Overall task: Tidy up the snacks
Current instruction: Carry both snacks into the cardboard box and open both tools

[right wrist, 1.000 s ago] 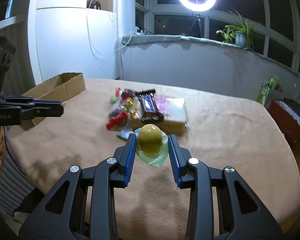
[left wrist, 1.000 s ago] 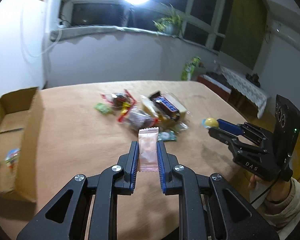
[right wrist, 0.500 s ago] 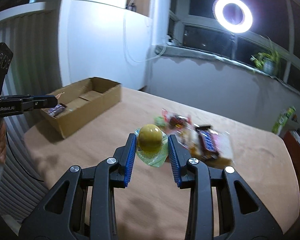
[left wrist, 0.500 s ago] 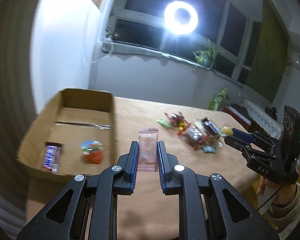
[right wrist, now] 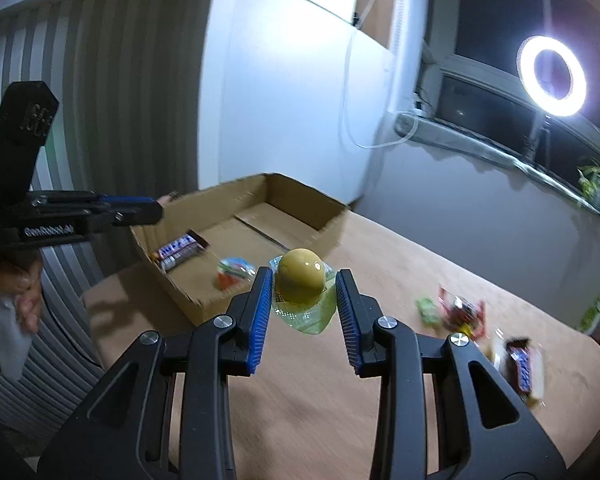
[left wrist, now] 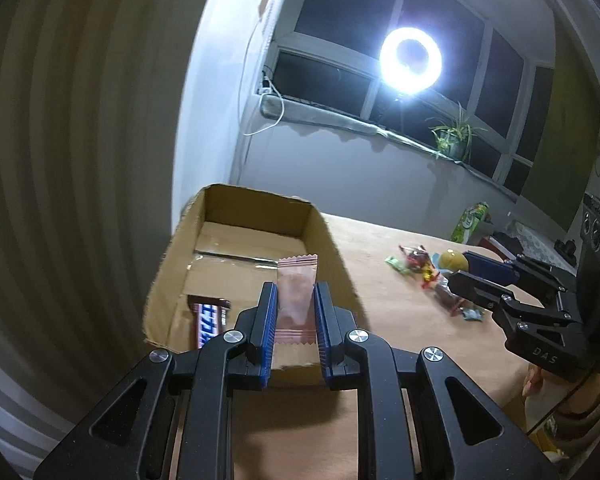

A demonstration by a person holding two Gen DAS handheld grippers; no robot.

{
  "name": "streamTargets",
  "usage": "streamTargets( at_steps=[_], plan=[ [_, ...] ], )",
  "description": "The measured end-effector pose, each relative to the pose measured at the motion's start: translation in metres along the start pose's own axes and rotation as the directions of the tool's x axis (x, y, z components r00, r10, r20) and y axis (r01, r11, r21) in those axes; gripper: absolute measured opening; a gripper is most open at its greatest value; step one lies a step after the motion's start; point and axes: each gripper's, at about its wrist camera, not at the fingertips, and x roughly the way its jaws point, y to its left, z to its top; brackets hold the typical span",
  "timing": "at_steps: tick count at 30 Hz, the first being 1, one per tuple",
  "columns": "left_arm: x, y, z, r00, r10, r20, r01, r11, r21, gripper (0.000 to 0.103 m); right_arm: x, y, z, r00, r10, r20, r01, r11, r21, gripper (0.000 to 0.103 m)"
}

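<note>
Two wrist views, both facing cardboard box [left wrist: 256, 216].

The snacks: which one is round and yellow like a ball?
The yellow jelly cup, clamped in the right gripper. The left gripper holds a flat pink packet, and the chocolate bar in the cardboard box is long.

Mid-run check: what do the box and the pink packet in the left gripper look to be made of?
Box: plain brown cardboard, matte, with raw cut edges and a taped floor seam. Pink packet: probably thin plastic film, slightly glossy and translucent, with crimped zigzag ends, clamped in the left gripper.
</note>
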Motion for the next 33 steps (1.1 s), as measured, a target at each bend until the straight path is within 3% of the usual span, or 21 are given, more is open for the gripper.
streamTargets(
  at_steps=[12, 15, 16, 17, 19, 27, 33],
  plan=[
    [0.027, 0.03, 0.001, 0.999, 0.006, -0.034, -0.006, 1.0, -0.013, 0.017, 0.062, 0.039, 0.031, 0.994, 0.112, 0.012, -0.111, 0.993, -0.045, 0.034],
    [0.032, 0.031, -0.001, 0.998, 0.046, -0.051, -0.046, 0.999, -0.006, 0.02, 0.079, 0.046, 0.032, 0.991, 0.132, -0.013, -0.133, 0.99, -0.053, 0.041],
    [0.033, 0.032, -0.002, 0.997, 0.058, -0.056, -0.058, 0.998, -0.007, 0.03, 0.086, 0.049, 0.03, 0.99, 0.137, -0.038, -0.139, 0.988, -0.064, 0.042],
    [0.032, 0.032, -0.003, 0.996, 0.074, -0.055, -0.075, 0.997, -0.01, 0.047, 0.089, 0.05, 0.028, 0.992, 0.12, -0.04, -0.123, 0.99, -0.07, 0.043],
    [0.025, 0.033, -0.006, 0.994, 0.104, -0.034, -0.105, 0.994, -0.013, 0.06, 0.086, 0.05, 0.024, 0.994, 0.104, -0.028, -0.106, 0.992, -0.071, 0.049],
    [0.002, 0.035, -0.016, 0.993, 0.12, -0.02, -0.121, 0.992, -0.032, 0.06, 0.071, 0.039, 0.01, 0.996, 0.077, -0.035, -0.078, 0.996, -0.045, 0.05],
    [-0.012, 0.035, -0.017, 0.991, 0.133, -0.013, -0.133, 0.989, -0.061, 0.062, 0.053, 0.044, 0.004, 0.998, 0.065, -0.021, -0.066, 0.996, -0.053, 0.06]
  ],
)
